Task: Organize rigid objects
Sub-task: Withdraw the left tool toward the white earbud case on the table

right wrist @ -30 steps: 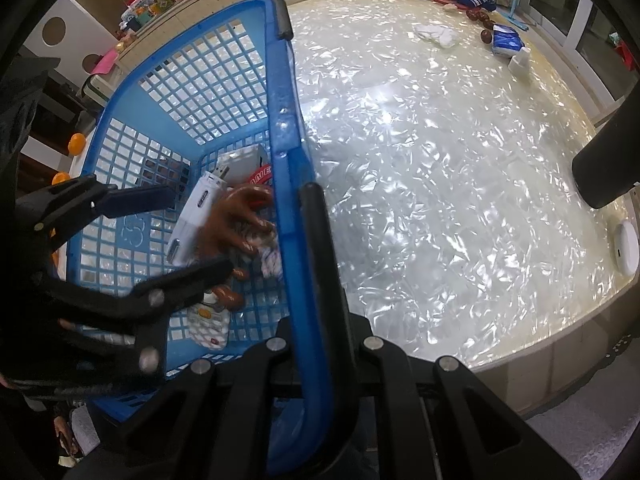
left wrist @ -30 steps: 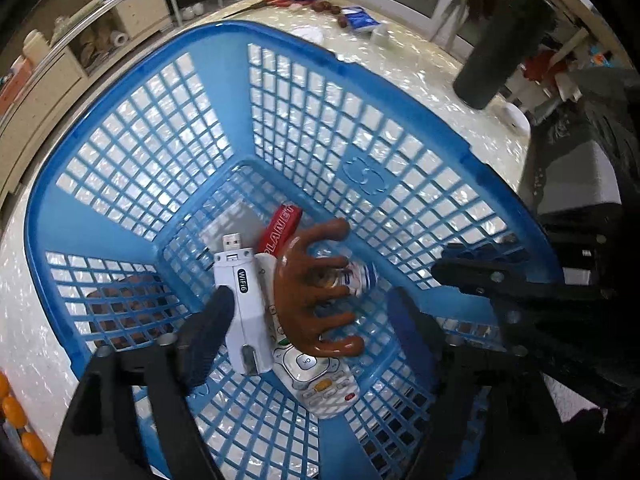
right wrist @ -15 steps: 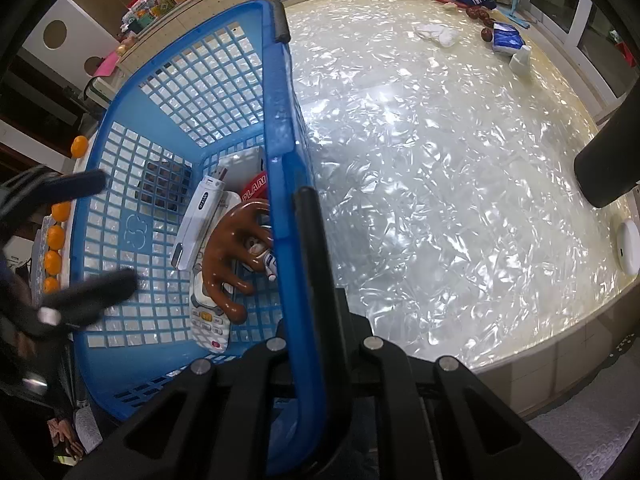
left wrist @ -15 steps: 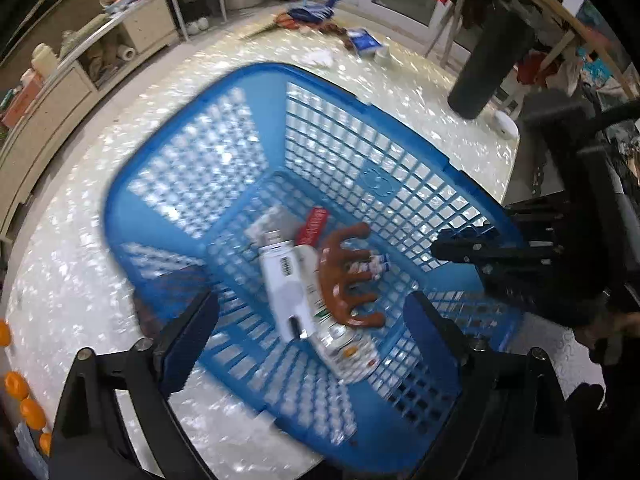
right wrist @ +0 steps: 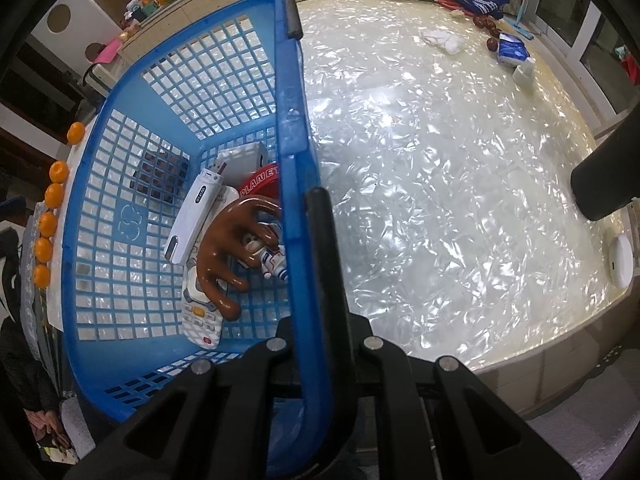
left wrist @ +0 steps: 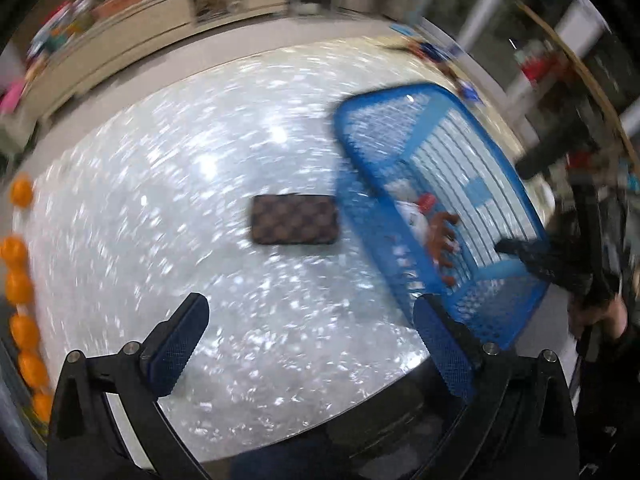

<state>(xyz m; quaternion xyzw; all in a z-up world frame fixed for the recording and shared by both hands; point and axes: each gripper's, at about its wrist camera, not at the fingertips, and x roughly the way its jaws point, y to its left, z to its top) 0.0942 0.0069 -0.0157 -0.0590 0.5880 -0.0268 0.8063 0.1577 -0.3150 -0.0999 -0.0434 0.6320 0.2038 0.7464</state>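
Left claw (left wrist: pixel 310 344): jaws opening to full spread, nothing between them, over bare tabletop (left wrist: pixel 168 184). Left view is motion-blurred.

Brown checkered wallet (left wrist: pixel 295 219) lies flat on the tabletop at 12 o'clock from the left claw, just beside the blue basket (left wrist: pixel 500 316), outside its wall; touching or not, cannot tell. Basket sits at 2 o'clock in that view.

Right claw (right wrist: pixel 310 248): clenched on the basket's rim (right wrist: pixel 296 184), one finger on the outer side, the other hidden behind the wall.

Inside the basket, right view: white WiFi USB dongle (right wrist: pixel 192 216), brown antler-shaped piece (right wrist: pixel 224 264) lying over a white remote control (right wrist: pixel 200 312), small astronaut figure (right wrist: pixel 274 262) against the near wall, red "PLANET" disc (right wrist: pixel 260 184), white box (right wrist: pixel 244 160) at 12 o'clock of the pile.

Row of small oranges (right wrist: pixel 50 216) along the tabletop edge at 9 o'clock, outside the basket.
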